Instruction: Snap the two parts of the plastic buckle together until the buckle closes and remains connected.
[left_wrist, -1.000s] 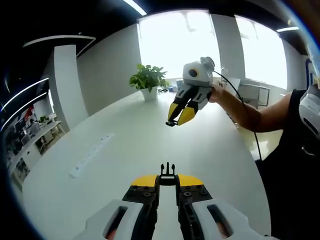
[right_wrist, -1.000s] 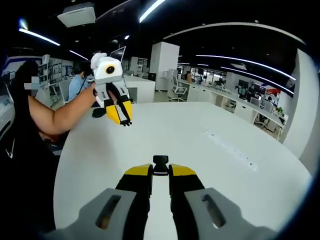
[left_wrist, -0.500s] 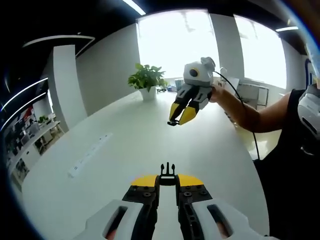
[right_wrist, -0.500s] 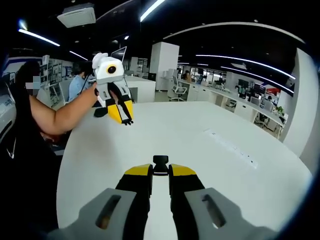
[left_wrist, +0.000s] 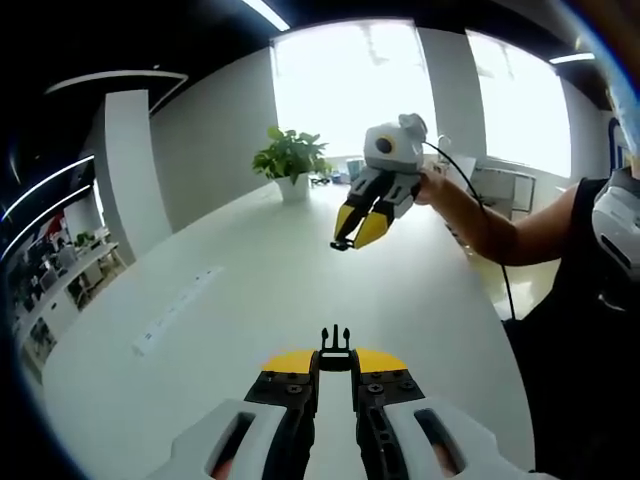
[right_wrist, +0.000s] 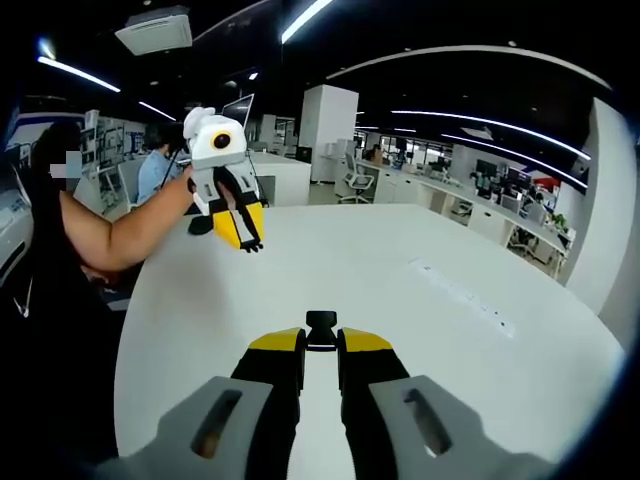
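In the left gripper view my left gripper (left_wrist: 335, 362) is shut on the black pronged half of the buckle (left_wrist: 335, 343), whose prongs stick out past the yellow tips. My right gripper (left_wrist: 351, 242) hangs over the white table (left_wrist: 300, 280), a hand's span or more away, tips pointing down. In the right gripper view my right gripper (right_wrist: 321, 346) is shut on the black socket half of the buckle (right_wrist: 321, 328). The left gripper (right_wrist: 251, 243) comes in from the upper left with a small black piece at its tips. The two halves are apart.
A power strip (left_wrist: 175, 310) is set into the table; it lies to the right in the right gripper view (right_wrist: 465, 295). A potted plant (left_wrist: 295, 160) stands at the far end. A person's arm (right_wrist: 120, 235) holds the left gripper. Office desks (right_wrist: 440, 195) lie beyond.
Both grippers keep their grip. The right gripper has drifted slightly up and left in the left gripper view; otherwise the hands hover almost still.
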